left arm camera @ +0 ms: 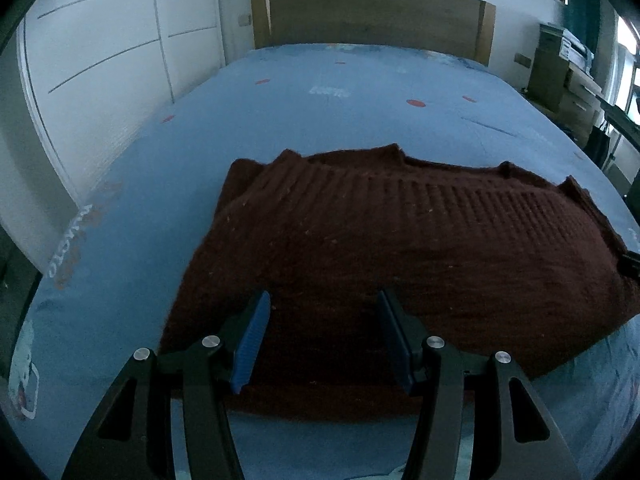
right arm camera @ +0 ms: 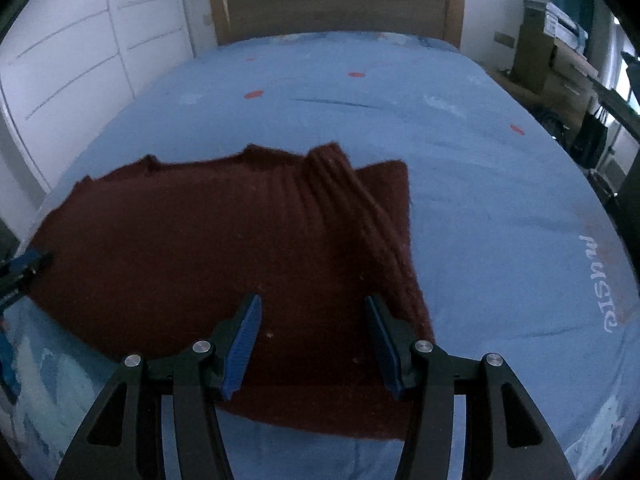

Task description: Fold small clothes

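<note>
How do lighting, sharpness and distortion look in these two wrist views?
Left wrist: dim, bluish cast, the sweater is dark with soft knit detail; fisheye bends the bed edges. Right wrist: equally dim, slight softness, black vignette at the corners, no glare.

White lettering printed on the blue bedsheet (right arm camera: 500, 200), right edge of the bed in the right wrist view, upside down and curved, reads roughly "music" (right arm camera: 600, 284) but not certain; left wrist view shows another white print on the sheet at the left near edge (left arm camera: 66, 246), blurred and turned, unreadable; faint white mark mid-sheet far off (left arm camera: 330, 91), too blurred to read
</note>
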`<state>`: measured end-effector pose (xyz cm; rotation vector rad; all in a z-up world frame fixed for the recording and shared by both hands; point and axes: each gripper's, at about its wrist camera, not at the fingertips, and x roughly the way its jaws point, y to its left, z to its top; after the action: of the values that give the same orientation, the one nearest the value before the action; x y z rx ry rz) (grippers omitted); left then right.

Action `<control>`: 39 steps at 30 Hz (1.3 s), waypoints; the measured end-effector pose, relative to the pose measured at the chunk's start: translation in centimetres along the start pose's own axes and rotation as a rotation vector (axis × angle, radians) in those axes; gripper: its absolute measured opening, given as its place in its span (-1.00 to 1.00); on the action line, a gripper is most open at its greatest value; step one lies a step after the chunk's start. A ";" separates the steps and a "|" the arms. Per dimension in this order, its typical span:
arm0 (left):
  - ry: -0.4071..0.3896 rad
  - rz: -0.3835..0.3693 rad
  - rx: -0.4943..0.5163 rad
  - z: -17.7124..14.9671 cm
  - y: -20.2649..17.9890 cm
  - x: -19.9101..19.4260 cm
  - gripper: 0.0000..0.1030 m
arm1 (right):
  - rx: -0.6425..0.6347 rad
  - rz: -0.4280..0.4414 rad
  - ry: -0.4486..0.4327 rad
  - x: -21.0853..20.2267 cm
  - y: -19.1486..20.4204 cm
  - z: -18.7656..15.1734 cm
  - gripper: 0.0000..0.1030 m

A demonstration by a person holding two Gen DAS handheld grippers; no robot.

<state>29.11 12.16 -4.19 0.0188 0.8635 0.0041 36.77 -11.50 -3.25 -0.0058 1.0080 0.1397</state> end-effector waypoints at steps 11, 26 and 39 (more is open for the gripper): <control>0.005 -0.002 0.014 -0.2 -0.2 0.7 -0.03 | -0.072 0.042 0.024 2.1 4.5 -0.2 0.08; 0.014 -0.009 0.001 0.0 0.5 0.5 0.00 | -0.033 0.019 0.052 1.1 1.5 -1.1 0.16; 0.093 -0.030 -0.017 6.9 0.5 6.1 0.00 | -0.090 0.032 0.002 4.9 5.6 6.3 0.18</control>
<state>38.30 12.64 -4.29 -0.0103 0.9564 -0.0159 44.00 -4.91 -3.72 -0.0720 1.0036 0.2141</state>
